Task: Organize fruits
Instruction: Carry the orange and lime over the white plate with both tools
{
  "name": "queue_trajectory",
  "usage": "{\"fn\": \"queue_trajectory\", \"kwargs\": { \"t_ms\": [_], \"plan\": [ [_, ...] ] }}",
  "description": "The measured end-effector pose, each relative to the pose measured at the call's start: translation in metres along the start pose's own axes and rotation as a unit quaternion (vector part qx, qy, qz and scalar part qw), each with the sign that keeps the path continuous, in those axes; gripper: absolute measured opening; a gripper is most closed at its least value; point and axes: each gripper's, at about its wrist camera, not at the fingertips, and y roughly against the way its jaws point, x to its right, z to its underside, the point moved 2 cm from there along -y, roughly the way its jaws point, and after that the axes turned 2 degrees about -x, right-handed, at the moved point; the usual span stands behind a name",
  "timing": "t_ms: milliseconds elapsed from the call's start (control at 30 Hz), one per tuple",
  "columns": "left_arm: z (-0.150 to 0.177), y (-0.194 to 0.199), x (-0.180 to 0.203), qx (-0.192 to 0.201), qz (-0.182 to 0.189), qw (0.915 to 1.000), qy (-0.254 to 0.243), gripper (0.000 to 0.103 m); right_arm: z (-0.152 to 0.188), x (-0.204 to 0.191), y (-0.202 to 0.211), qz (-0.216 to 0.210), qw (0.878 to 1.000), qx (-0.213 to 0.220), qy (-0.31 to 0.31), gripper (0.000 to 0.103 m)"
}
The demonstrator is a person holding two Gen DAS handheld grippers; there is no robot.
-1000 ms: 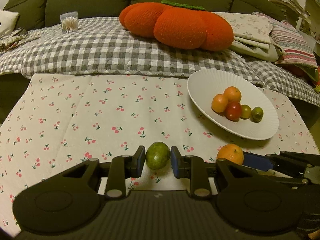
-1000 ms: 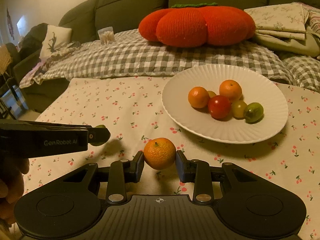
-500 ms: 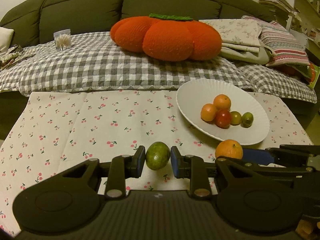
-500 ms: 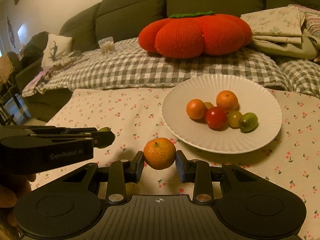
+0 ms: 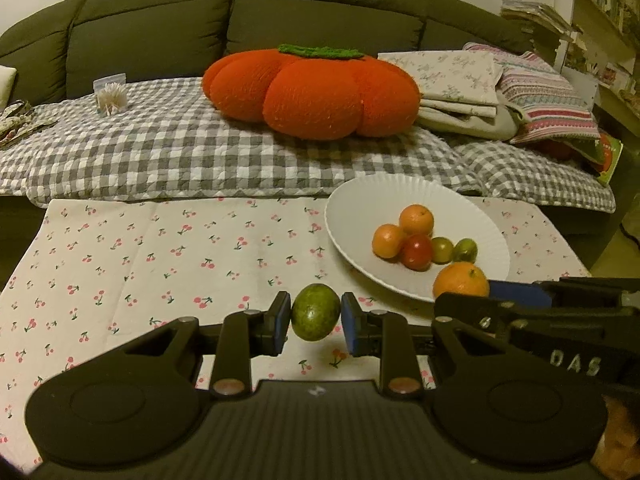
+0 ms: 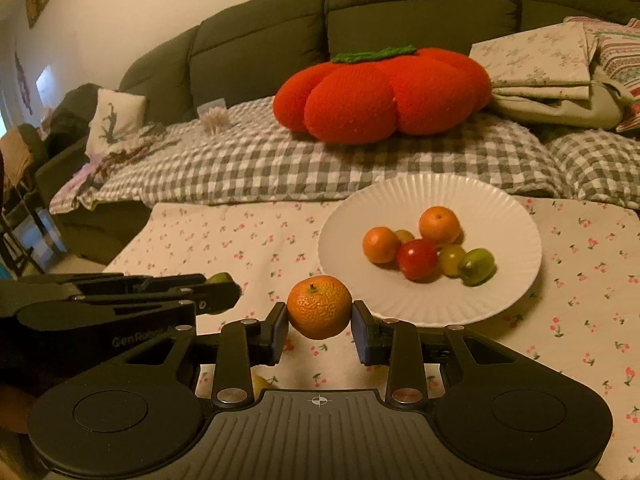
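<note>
Living-room setting: low table under a cherry-print cloth (image 5: 168,256), dark green sofa (image 5: 160,28) behind.

Green fruit (image 5: 315,311), oval and mottled, pinched between the blue pads of the left gripper (image 5: 315,322), clear above the cloth, shadow on the fabric just below. Orange mandarin (image 6: 319,306), stem uppermost, clamped between the pads of the right gripper (image 6: 320,330), likewise off the cloth, in front of the near rim of the plate.

White ribbed plate (image 6: 496,216) on the right part of the table, carrying a cluster of small fruits: two more mandarins (image 6: 439,225), one red tomato (image 6: 417,259), several greenish fruits (image 6: 476,266), most touching one another.

Both grippers side by side, near but apart, each visible at the edge of the other's view.

On the sofa: grey gingham blanket (image 5: 160,152), tomato-shaped red cushion (image 5: 312,92) with green top, folded floral and striped linens (image 5: 500,84) to its right, small clear box of cotton swabs (image 5: 110,93) to its left.
</note>
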Motion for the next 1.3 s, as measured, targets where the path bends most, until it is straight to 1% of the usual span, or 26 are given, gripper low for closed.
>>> {"fn": "queue_trajectory", "kwargs": {
  "t_ms": [300,600,800,967,1067,1167,1300],
  "plan": [
    [-0.014,0.002,-0.006,0.012,0.014,0.9996,0.021,0.026,-0.016,0.023,0.022,0.01,0.999,0.029,-0.029,0.032],
    [-0.024,-0.007,0.004,0.015,0.056,0.998,0.024,0.026,-0.033,0.057,0.039,0.035,0.996,0.055,-0.064,0.032],
    [-0.028,-0.021,0.028,0.019,0.094,0.9953,-0.012,0.026,-0.04,0.082,0.035,0.059,0.993,0.055,-0.083,0.032],
    [-0.028,-0.043,0.054,0.011,0.119,0.9918,-0.045,0.026,-0.04,0.103,0.019,0.079,0.991,0.041,-0.1,0.032],
    [-0.026,-0.06,0.067,0.003,0.118,0.9906,-0.069,0.026,-0.035,0.107,0.006,0.07,0.992,0.02,-0.099,0.032],
    [-0.024,-0.073,0.073,-0.001,0.119,0.9892,-0.085,0.026,-0.029,0.104,-0.007,0.061,0.994,-0.001,-0.095,0.032],
    [-0.021,-0.082,0.078,0.003,0.107,0.9878,-0.113,0.026,-0.023,0.099,-0.021,0.05,0.995,-0.015,-0.089,0.032]
  ]
}}
